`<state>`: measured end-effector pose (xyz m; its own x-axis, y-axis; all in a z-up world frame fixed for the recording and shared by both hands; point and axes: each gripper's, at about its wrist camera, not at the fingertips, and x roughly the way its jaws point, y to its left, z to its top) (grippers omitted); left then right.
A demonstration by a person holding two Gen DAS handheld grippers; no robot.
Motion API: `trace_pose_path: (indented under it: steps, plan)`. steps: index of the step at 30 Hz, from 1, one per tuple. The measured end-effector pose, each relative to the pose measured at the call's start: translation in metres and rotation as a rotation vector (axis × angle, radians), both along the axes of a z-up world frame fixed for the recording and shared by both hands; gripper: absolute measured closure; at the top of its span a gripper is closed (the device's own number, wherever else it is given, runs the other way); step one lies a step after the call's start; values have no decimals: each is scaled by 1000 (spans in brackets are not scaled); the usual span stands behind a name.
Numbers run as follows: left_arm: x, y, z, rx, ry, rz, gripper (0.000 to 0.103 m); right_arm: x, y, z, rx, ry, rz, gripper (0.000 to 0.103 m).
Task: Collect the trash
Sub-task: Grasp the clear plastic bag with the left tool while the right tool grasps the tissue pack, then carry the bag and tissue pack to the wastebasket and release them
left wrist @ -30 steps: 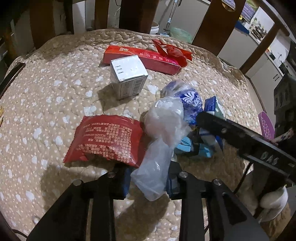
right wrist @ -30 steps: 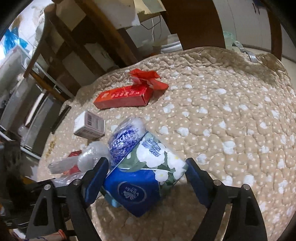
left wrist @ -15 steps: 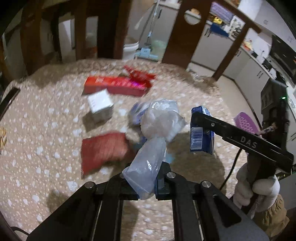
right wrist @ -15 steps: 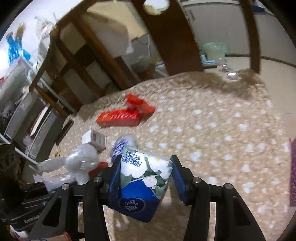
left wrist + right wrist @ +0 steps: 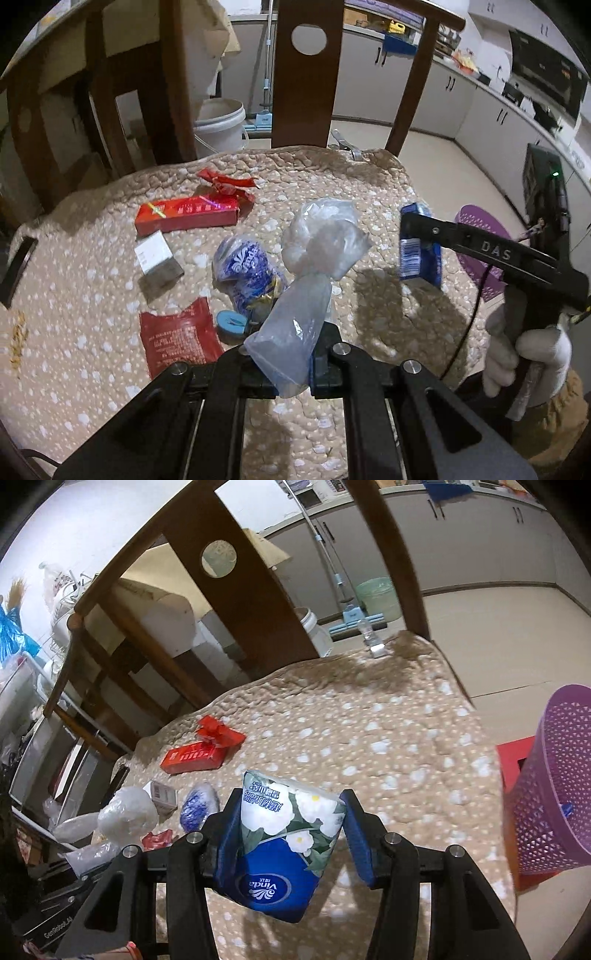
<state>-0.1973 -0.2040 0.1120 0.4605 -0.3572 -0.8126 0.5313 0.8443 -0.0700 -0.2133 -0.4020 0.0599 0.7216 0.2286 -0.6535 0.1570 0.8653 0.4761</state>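
My left gripper (image 5: 286,363) is shut on the lower end of a clear plastic bag (image 5: 317,240), which hangs lifted above the quilted table cover (image 5: 369,192). My right gripper (image 5: 290,834) is shut on a blue floral tissue pack (image 5: 280,867), held clear of the table. The left wrist view shows that same pack (image 5: 410,254) in the air at the right. On the table lie a long red box (image 5: 186,216), a red wrapper (image 5: 227,182), a small white box (image 5: 157,256), a crumpled blue-and-white wrapper (image 5: 243,269) and a red packet (image 5: 177,338).
A purple mesh basket (image 5: 554,786) stands off the table's right edge, beside a red box on the floor. A wooden chair back (image 5: 301,70) rises behind the table, with a white bucket (image 5: 219,125) on the floor past it. A blue tape roll (image 5: 231,323) lies by the red packet.
The right gripper went from open around the tissue pack to shut on it. Both grippers then rose and drew back, lifting the pack and the plastic bag off the table.
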Motion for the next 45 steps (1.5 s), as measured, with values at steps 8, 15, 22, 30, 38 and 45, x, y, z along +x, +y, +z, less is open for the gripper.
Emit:
trace_pose_path:
  steps: [8,15,22,30,38,45]
  plan:
    - [-12,-34,5,100,-124,-56,94,-16,-14,3,-61,0,-53,47]
    - [-18,-62,6,97,-137,-123,94,-36,-39,6,-86,-4,-125,47]
    - [-17,-89,12,39,-85,-190,94,-62,-77,3,-73,4,-222,47]
    - [-21,-131,16,-17,-38,-280,94,-95,-121,-3,-45,13,-337,47]
    - [-23,-181,14,-51,17,-364,94,-132,-178,-7,38,-8,-492,47]
    - [-29,-228,5,-45,57,-423,94,-155,-226,-19,148,-32,-614,46]
